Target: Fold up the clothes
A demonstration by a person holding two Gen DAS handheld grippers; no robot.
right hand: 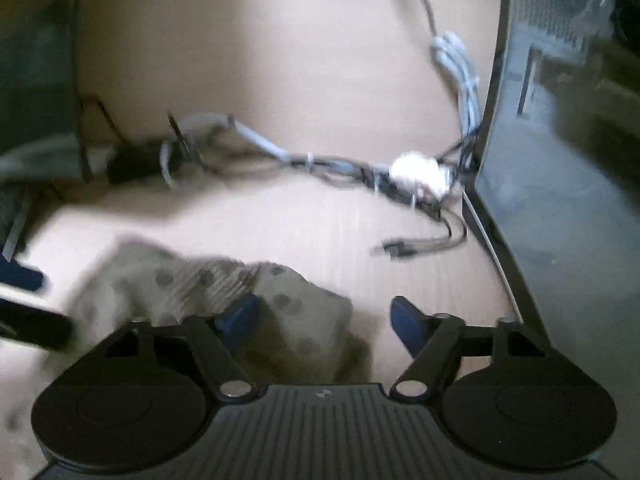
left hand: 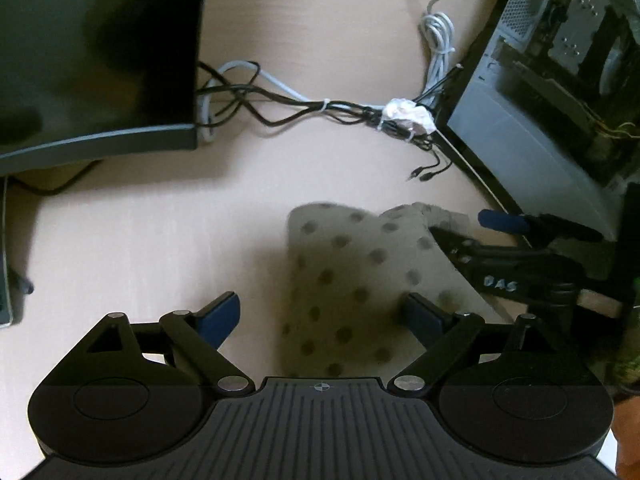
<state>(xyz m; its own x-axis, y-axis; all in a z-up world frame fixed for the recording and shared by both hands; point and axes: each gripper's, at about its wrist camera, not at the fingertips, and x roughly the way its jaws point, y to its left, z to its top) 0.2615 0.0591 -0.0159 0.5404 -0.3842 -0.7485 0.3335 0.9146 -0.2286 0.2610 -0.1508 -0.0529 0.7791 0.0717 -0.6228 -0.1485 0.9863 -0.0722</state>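
A small grey cloth with dark polka dots (left hand: 352, 280) lies folded on the beige table. My left gripper (left hand: 324, 320) is open just above its near part, one blue fingertip on each side. My right gripper (right hand: 326, 322) is open too; its left fingertip (right hand: 240, 316) rests over the cloth (right hand: 288, 312), its right one over bare table. The right gripper also shows in the left wrist view (left hand: 472, 228) at the cloth's far right corner. The right wrist view is blurred.
A dark monitor (left hand: 96, 52) stands at the back left. An open computer case (left hand: 560, 92) stands at the right. A bundle of black and white cables (left hand: 320, 108) with a white taped knot (left hand: 408, 114) runs between them.
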